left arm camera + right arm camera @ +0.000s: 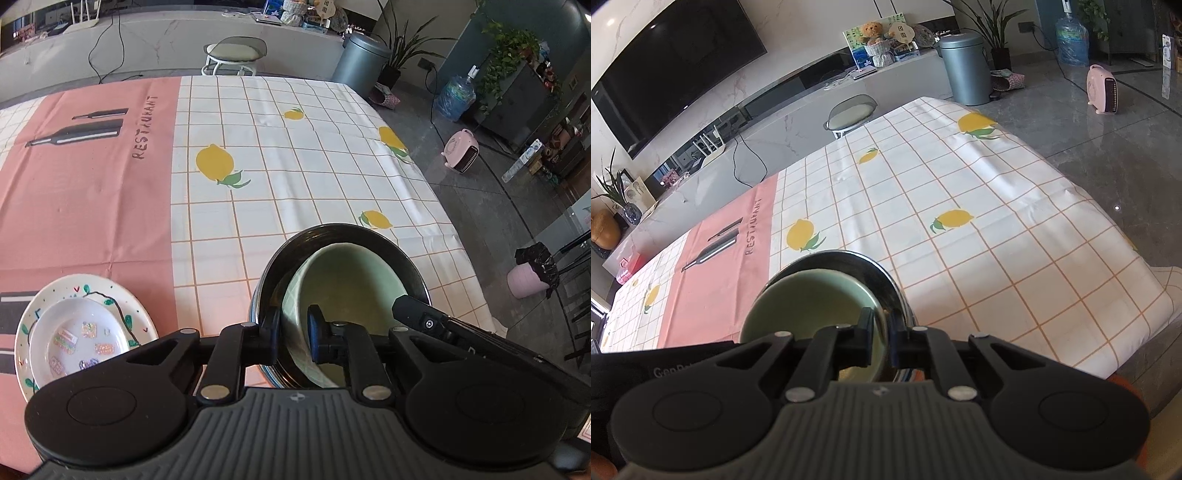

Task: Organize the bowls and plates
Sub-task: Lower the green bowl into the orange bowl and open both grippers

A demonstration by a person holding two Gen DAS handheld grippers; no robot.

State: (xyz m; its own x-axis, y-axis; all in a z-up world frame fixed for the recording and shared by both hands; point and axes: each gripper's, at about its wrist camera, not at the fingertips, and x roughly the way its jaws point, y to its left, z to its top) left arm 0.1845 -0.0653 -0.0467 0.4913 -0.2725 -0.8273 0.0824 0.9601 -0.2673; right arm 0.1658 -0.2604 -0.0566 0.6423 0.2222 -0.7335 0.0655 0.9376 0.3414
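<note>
Inside the dark bowl, both hand-held grippers pinch the green bowl.

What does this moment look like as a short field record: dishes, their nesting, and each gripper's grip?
surface: table under a checked lemon tablecloth
bowls: green bowl sits tilted inside black bowl
plates: small white plate stacked on painted plate, left of the bowls
left gripper: closed on the green bowl's rim, one finger inside, one outside
right gripper: closed on the green bowl's opposite rim
contact: both grippers hold the same bowl
</note>
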